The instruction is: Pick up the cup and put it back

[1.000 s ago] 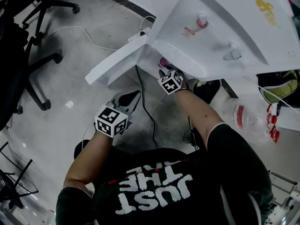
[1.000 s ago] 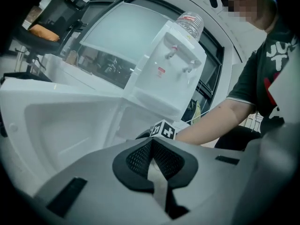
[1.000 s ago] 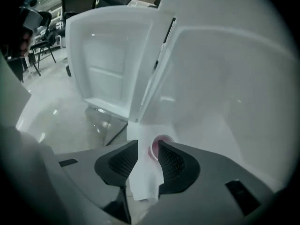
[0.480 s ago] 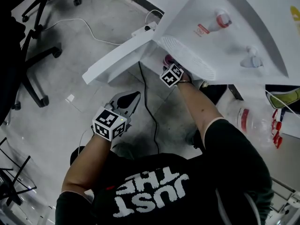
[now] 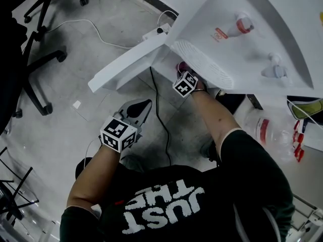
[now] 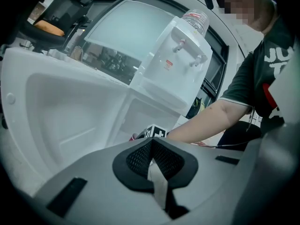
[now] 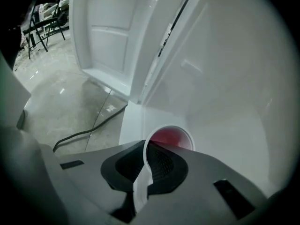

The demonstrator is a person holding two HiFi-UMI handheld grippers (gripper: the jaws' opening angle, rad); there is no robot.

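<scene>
- cup (image 7: 171,138): white, pink inside, mouth up; seen in lower compartment (image 7: 229,78) of water dispenser (image 5: 237,49), near front edge, just inside open door (image 7: 107,36). Whether it rests on compartment floor or is lifted: can't be told.
- right gripper (image 7: 147,154): jaws have just been closing, now clamped on cup's near wall at the rim, one pad inside, one outside. Gripper is pointed steeply down into compartment; in head view only its marker cube is seen under dispenser's drip grille.
- left gripper (image 6: 152,154): jaws together, nothing btwn them. Held low over floor, well apart from cup, aimed twd dispenser; right forearm is seen across its view.
- taps (image 5: 243,23): one red, one blue, on dispenser front above grille.
- cable (image 5: 159,120): black, laid on floor btwn the two grippers.
- office chair (image 5: 43,59): at left, well apart.
</scene>
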